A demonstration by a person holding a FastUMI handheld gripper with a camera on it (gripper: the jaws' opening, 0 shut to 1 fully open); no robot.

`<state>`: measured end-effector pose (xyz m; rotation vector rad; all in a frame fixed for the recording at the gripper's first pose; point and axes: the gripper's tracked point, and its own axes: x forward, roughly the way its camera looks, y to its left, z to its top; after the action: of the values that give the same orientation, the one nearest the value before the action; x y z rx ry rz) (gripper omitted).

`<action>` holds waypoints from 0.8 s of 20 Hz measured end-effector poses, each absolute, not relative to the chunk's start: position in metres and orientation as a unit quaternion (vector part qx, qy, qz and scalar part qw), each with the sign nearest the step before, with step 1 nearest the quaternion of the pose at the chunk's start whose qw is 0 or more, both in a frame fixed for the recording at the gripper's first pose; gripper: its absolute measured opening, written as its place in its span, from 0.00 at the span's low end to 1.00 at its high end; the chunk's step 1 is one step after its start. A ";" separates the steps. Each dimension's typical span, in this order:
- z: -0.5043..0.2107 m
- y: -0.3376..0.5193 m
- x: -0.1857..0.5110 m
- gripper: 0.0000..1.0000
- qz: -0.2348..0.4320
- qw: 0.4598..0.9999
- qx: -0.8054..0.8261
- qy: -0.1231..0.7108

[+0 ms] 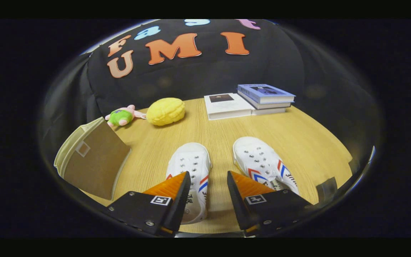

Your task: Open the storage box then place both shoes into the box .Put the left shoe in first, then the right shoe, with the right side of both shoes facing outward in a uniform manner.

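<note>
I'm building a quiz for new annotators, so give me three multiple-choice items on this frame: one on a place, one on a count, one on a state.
1. Where is the storage box?
A. Left of the shoes
B. On the books
C. Between the shoes

2. How many books are on the table?
A. One
B. Three
C. Five

3. How do the hand-held gripper fingers stand?
A. Shut on a shoe
B. Shut on the box
C. Open, holding nothing

Key: 1 A, the box sits left of the left shoe. 2 B, two are stacked beside a third. 3 C, bare table shows between the fingers, a shoe lying under each, the right shoe included.
</note>
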<state>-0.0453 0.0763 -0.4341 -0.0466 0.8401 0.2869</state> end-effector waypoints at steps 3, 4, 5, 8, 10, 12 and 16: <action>-0.448 0.078 -0.053 0.61 0.141 0.893 -0.021 0.428; -0.452 0.083 -0.055 0.60 0.147 0.891 -0.014 0.430; -0.455 0.083 -0.057 0.60 0.147 0.889 -0.014 0.433; -0.467 0.088 -0.063 0.59 0.158 0.878 -0.018 0.450; -0.470 0.094 -0.066 0.49 0.164 0.873 -0.008 0.459; -0.471 0.093 -0.065 0.31 0.152 0.870 0.004 0.469; -0.468 0.092 -0.063 0.02 0.146 0.873 0.015 0.464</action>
<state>-0.0628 0.0915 -0.4676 0.0317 0.9697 0.3054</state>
